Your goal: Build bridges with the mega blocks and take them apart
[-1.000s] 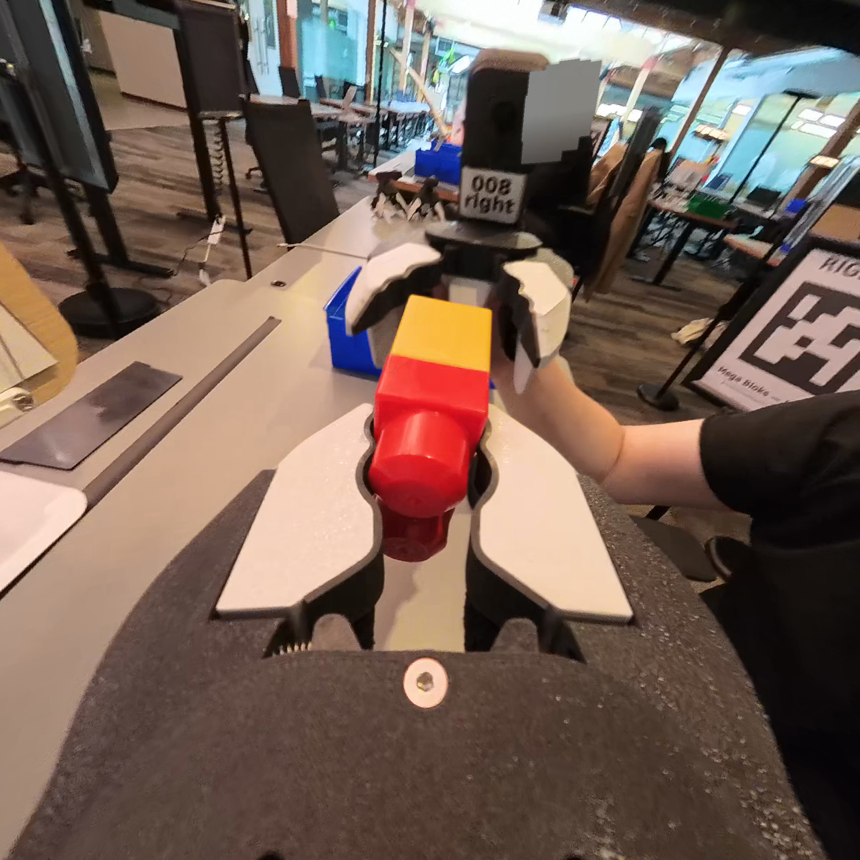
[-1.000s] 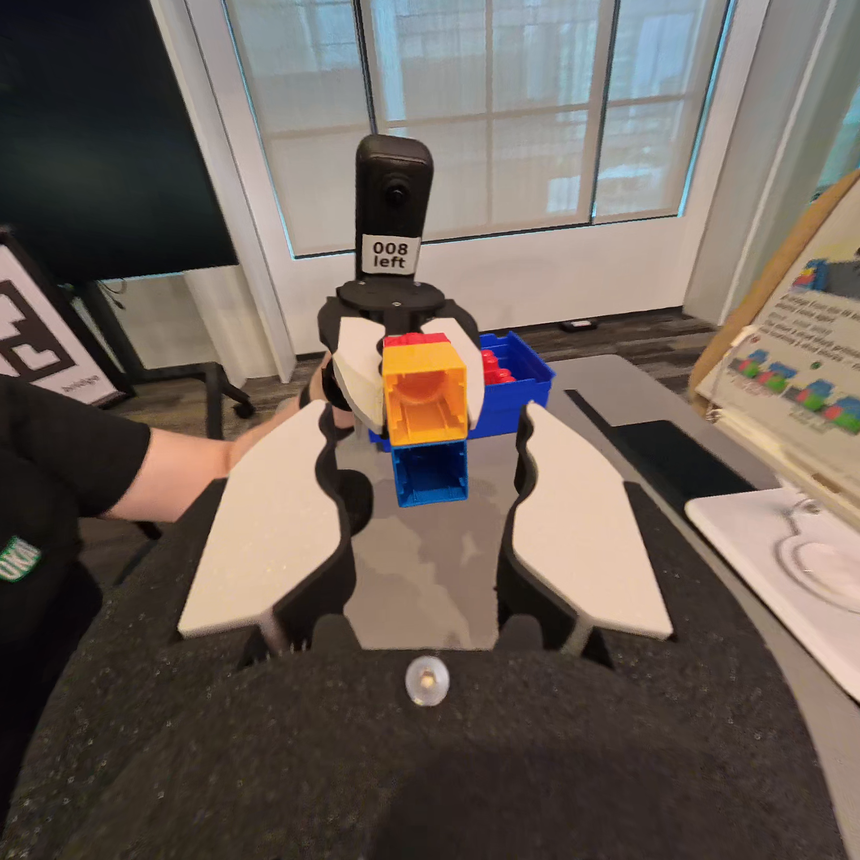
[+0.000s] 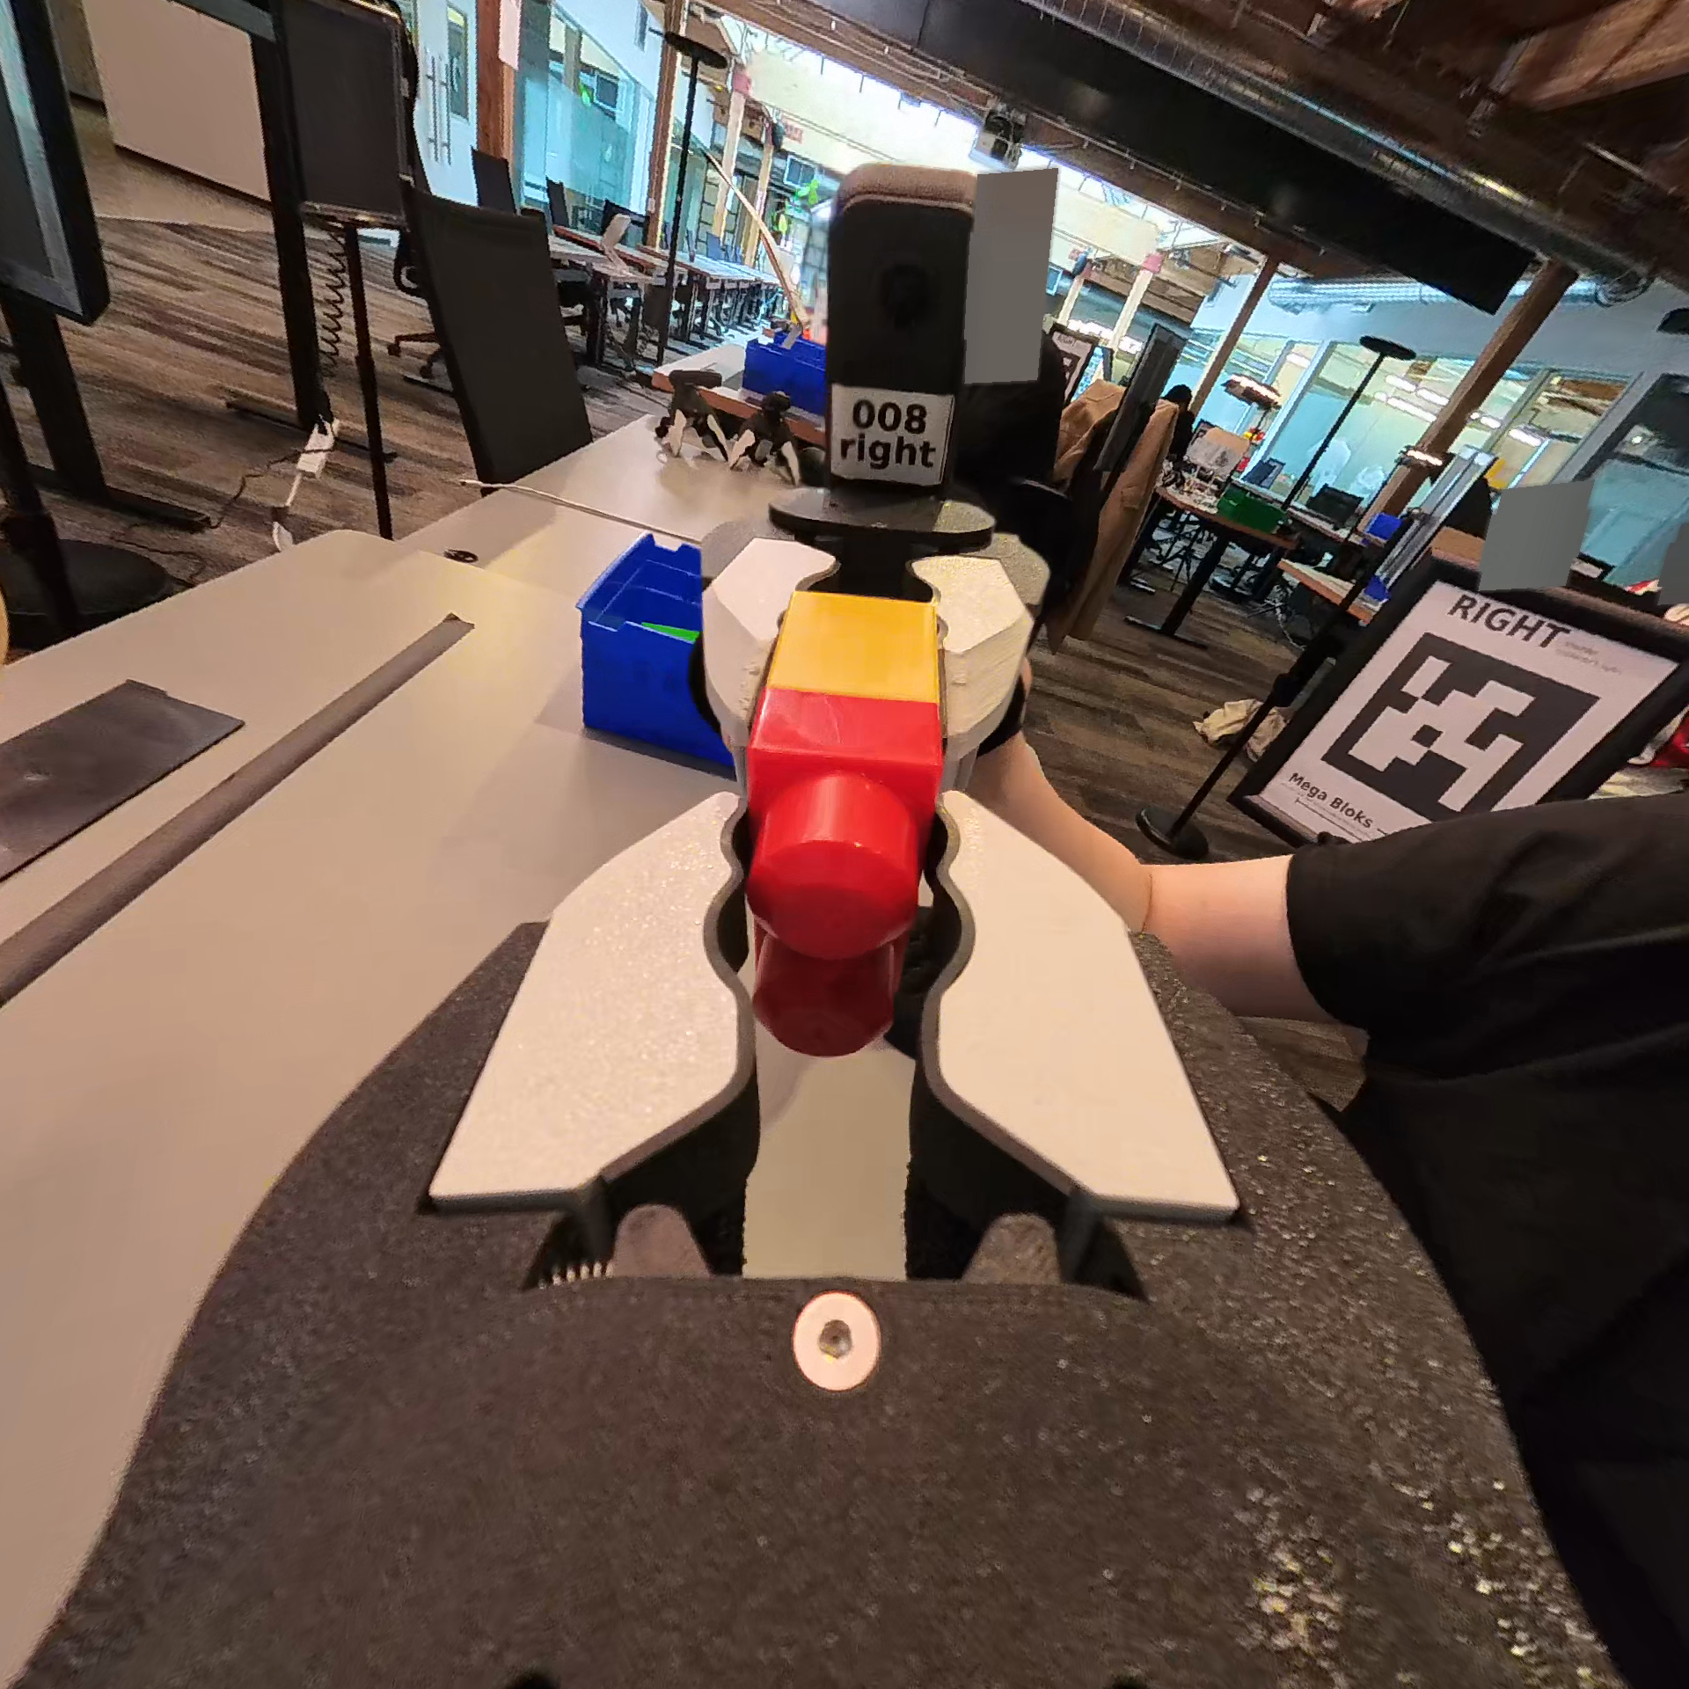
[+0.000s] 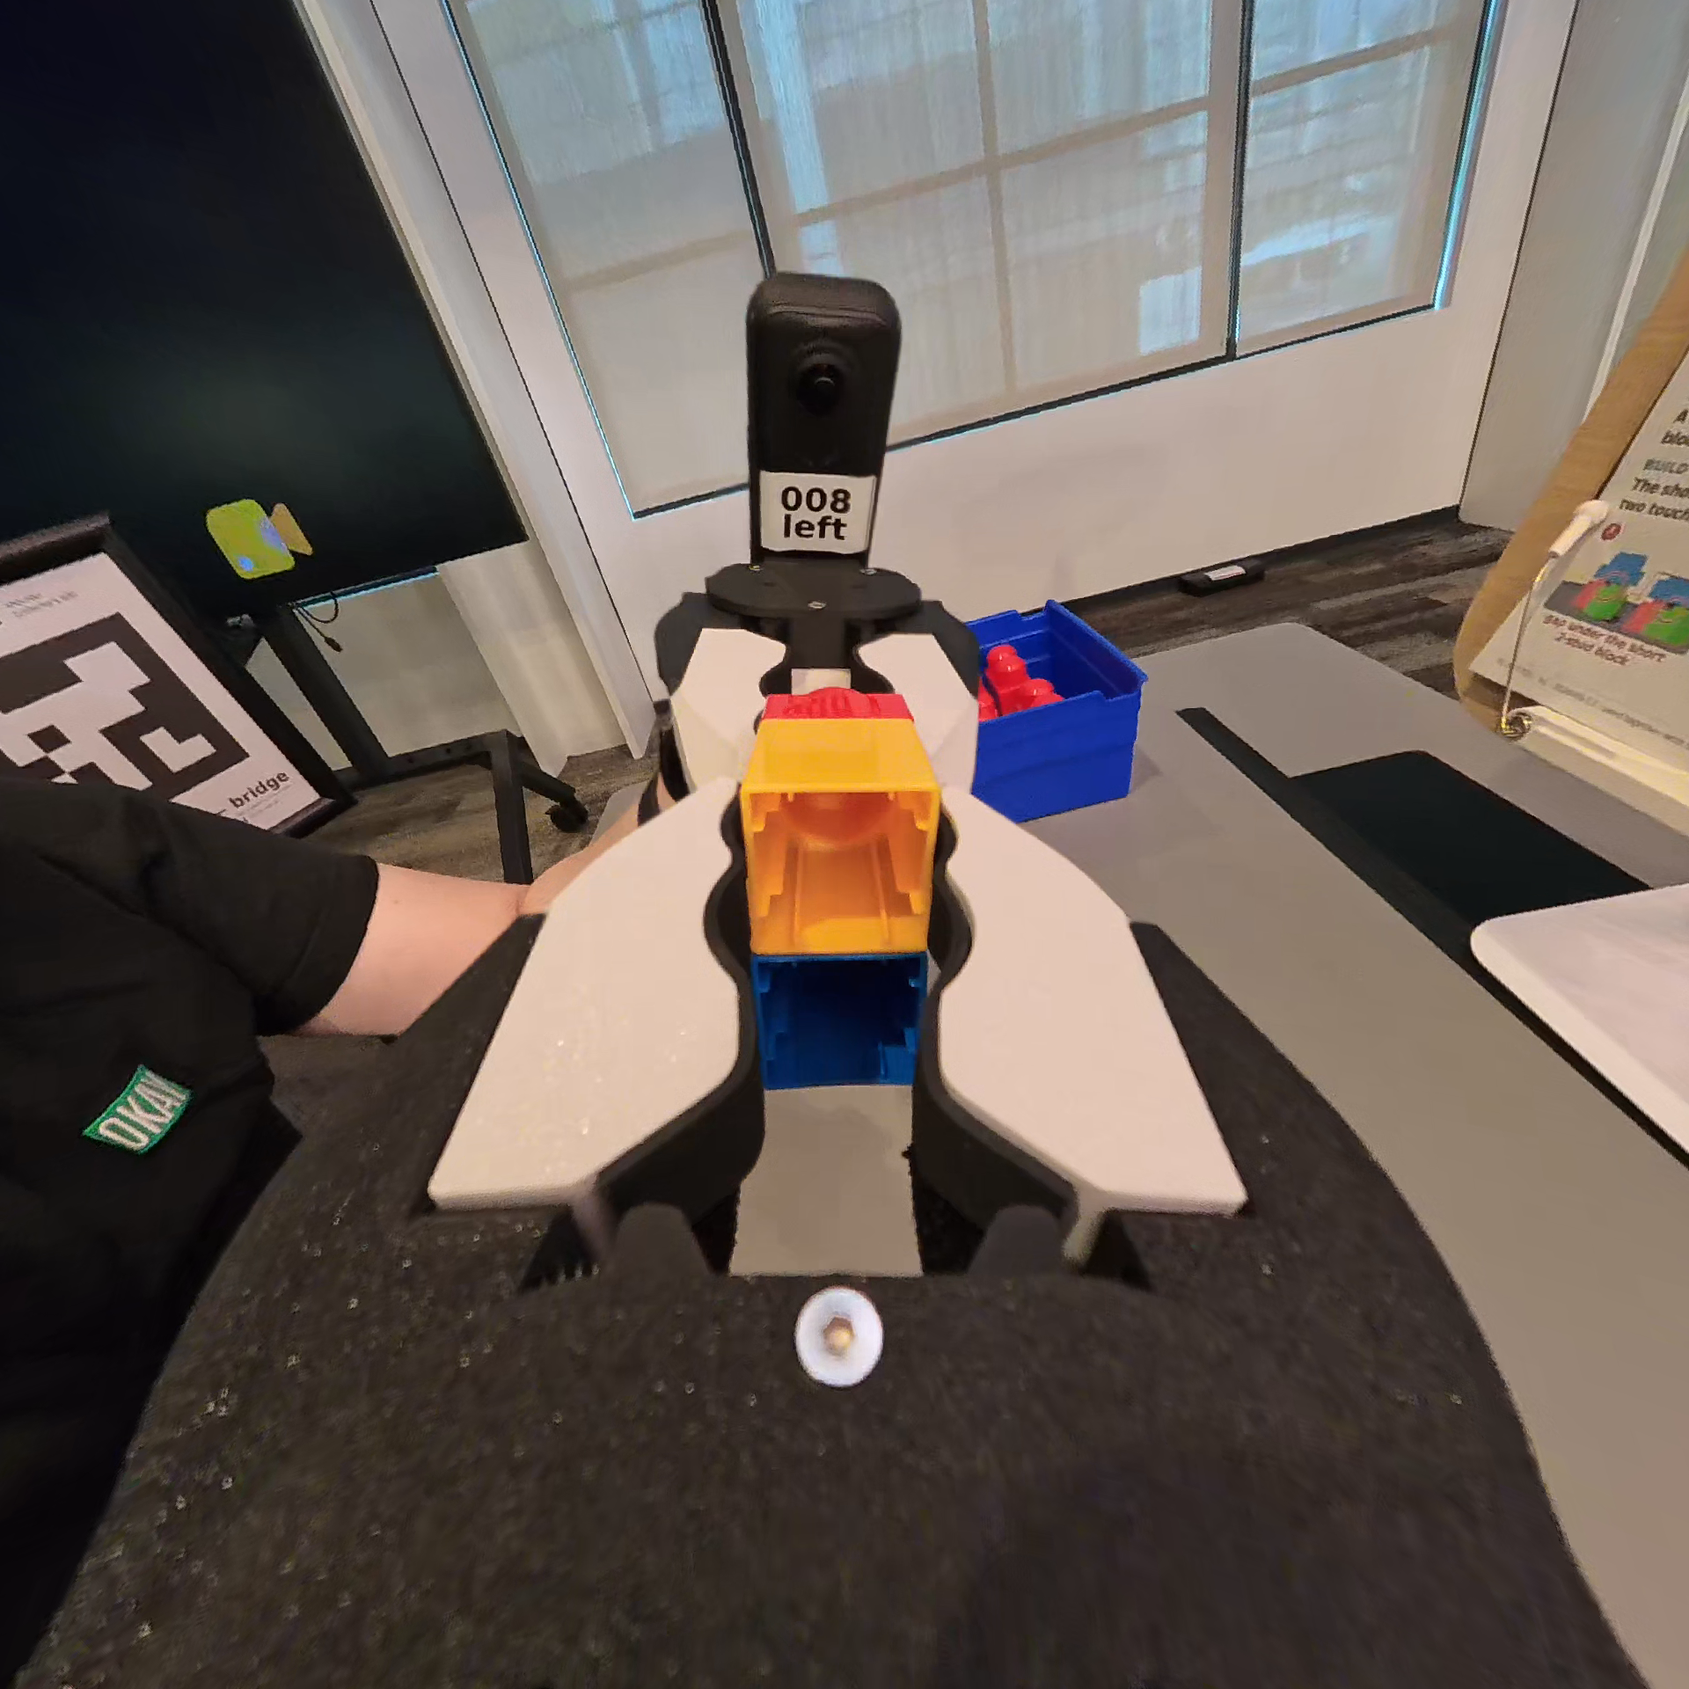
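A small stack of mega blocks is held in the air between my two grippers. My left gripper is shut on the red block, whose studs point toward the left wrist camera. A yellow block is joined to its far side. In the right wrist view my right gripper is shut on the yellow block and the blue block below it. Their hollow undersides face the camera. The red block shows just behind them, between the left gripper's fingers.
The grey table lies below. It carries a blue bin with red blocks, another blue bin, a dark mat and a white pad. An instruction board stands at the right. A person's arm reaches in. Only a small space, under 4 cm, lies between the two pairs of fingers.
My right gripper was open and short of the blocks. It has moved in and shut on the yellow and blue blocks. My left gripper still holds the red block.
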The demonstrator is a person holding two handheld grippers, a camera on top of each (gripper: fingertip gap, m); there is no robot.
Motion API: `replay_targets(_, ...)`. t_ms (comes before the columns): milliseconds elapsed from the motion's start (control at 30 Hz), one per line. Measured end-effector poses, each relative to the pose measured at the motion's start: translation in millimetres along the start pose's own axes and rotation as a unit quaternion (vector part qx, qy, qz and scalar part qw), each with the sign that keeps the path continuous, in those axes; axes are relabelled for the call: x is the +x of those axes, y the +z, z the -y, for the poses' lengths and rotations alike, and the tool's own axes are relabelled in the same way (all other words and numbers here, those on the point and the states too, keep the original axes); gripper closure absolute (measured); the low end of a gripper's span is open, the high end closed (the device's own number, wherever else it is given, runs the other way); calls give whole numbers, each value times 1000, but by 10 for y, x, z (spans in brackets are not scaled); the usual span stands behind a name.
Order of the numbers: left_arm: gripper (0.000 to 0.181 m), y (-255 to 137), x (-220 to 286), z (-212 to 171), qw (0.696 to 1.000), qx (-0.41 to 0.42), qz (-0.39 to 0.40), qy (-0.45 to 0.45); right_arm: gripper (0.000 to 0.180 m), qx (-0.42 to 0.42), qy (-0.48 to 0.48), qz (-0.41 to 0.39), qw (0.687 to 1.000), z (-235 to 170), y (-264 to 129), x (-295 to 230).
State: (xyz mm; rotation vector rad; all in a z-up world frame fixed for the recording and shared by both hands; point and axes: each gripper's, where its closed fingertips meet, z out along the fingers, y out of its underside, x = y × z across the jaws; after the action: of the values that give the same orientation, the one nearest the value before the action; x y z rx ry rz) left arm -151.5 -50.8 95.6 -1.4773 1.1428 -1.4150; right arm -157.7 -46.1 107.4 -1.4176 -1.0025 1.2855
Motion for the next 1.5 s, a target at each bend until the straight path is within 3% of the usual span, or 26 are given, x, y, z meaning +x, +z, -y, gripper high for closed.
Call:
replay_targets(233,146,-47,-71,21,1000,9,7,-23,145,12,6,-19,1000,62,-128,100)
replay_targets(333,146,-331,-179,169,998,48,21,-33,144,70,18,-59,996,317,-587,263)
replay_targets(433,145,-499,-191,228,998,55,40,-16,144,33,-32,-163,986,409,-1167,365)
replay_targets(500,145,-499,-120,236,998,51,27,-11,144,-16,-84,-335,938,430,-1871,540)
replay_targets(567,145,-447,-76,212,999,38,23,-5,144,-88,-102,-525,841,271,-2840,690)
replay_targets(600,145,-412,-66,189,999,30,23,-2,144,-124,-68,-582,801,72,-3283,713)
replay_targets(700,145,-310,-34,109,1000,8,13,-1,144,-183,120,-650,728,-771,-4217,773)
replay_targets(767,145,-263,-33,73,1000,1,10,-4,143,-200,177,-678,685,-1171,-4616,878)
replay_targets(967,145,-221,-24,32,1000,-10,10,-5,143,-112,269,-724,626,-1654,-5029,1179)
replay_targets(1067,145,-207,-29,22,1000,-11,10,-6,143,-111,315,-706,624,-1855,-5022,1175)
replay_targets(1133,145,-191,-45,10,1000,-11,11,-10,133,-94,320,-708,622,-1853,-5056,1168)
replay_targets(1233,145,-163,-71,-6,1000,-10,12,-16,132,-36,232,-746,623,-1325,-5132,1109)
replay_targets(1300,145,-139,-84,2,1000,-4,11,-23,134,8,134,-726,675,-688,-4814,1023)
replay_targets(1367,145,-110,-97,19,1000,6,11,-28,133,51,40,-656,752,-48,-4183,882)
replay_targets(1433,145,-80,-100,31,999,14,10,-32,125,84,-33,-520,849,435,-3273,669)
replay_targets(1500,145,-57,-89,37,999,19,7,-35,118,82,-56,-334,937,626,-2274,339)
